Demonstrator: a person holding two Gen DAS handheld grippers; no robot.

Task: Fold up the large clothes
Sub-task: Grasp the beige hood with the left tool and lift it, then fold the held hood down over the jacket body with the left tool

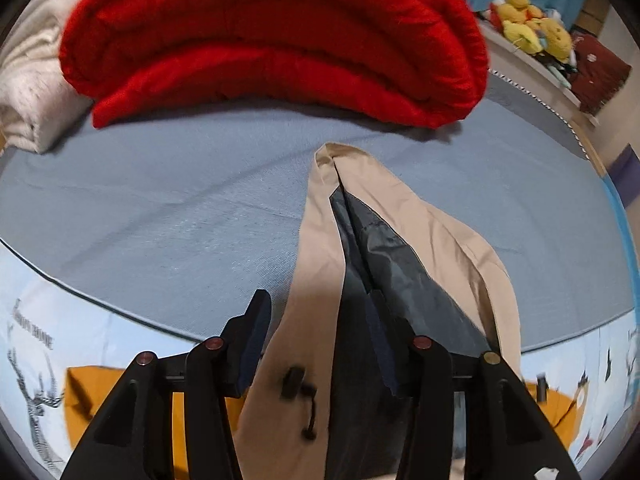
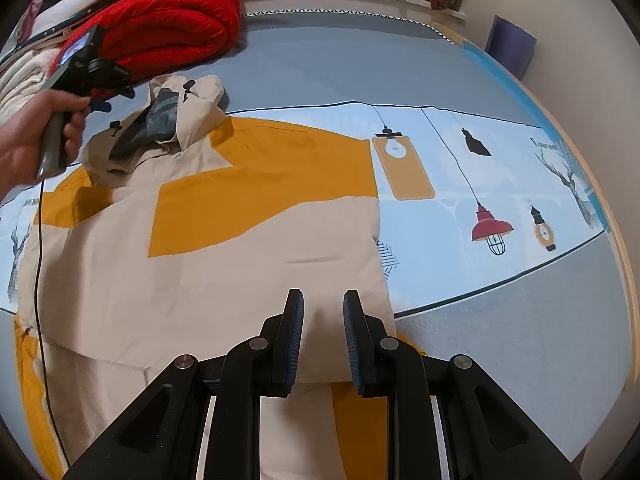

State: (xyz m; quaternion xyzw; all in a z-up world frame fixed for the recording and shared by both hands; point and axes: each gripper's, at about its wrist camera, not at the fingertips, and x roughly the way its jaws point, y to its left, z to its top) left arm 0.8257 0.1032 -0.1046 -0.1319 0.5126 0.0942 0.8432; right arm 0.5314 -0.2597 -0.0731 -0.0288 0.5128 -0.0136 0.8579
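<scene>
A beige and mustard-yellow hooded jacket (image 2: 224, 248) lies spread on the bed. Its beige hood with dark grey lining (image 1: 380, 248) points toward the red quilt. My left gripper (image 1: 316, 320) is open over the hood, with the hood's fabric lying between its fingers and a drawstring toggle (image 1: 294, 382) below. In the right wrist view the left gripper (image 2: 120, 80) is held by a hand at the hood (image 2: 172, 116). My right gripper (image 2: 323, 320) is open above the jacket's lower right edge, with beige fabric between its fingers.
A folded red quilt (image 1: 276, 40) and a cream blanket (image 1: 28, 92) lie at the bed's far side. Plush toys (image 1: 532, 26) sit on a ledge. The bed has a grey sheet (image 1: 160, 208) and a blue printed band (image 2: 480, 184). A black cable (image 2: 38, 280) crosses the jacket.
</scene>
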